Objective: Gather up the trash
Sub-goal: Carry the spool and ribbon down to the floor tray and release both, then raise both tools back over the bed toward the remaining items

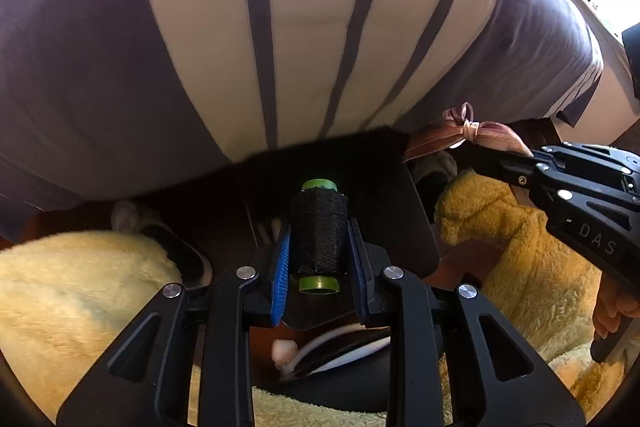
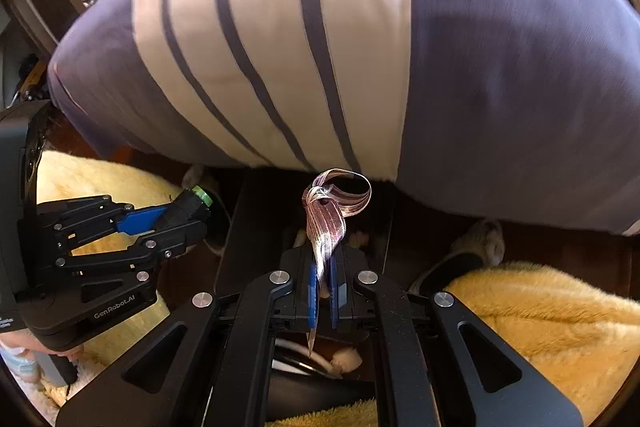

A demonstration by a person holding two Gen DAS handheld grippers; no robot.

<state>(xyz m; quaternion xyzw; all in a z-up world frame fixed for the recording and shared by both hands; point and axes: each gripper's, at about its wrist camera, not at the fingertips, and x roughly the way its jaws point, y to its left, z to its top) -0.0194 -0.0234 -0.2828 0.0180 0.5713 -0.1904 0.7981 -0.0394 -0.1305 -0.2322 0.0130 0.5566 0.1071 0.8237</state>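
You had your left hand-held gripper (image 1: 318,247) clenched on a spool of black thread (image 1: 319,231) with green ends, and your right hand-held gripper (image 2: 322,283) pinched tight on a shiny pink ribbon (image 2: 326,215) whose loop stood up past the pads. Both pointed steeply down over a dark bin (image 2: 256,227) in front of the striped bed (image 2: 280,47), between your yellow fleece-clad legs (image 2: 540,315), so I judge you were at the drop-off step. The next move called for holding each piece over the opening, then releasing.
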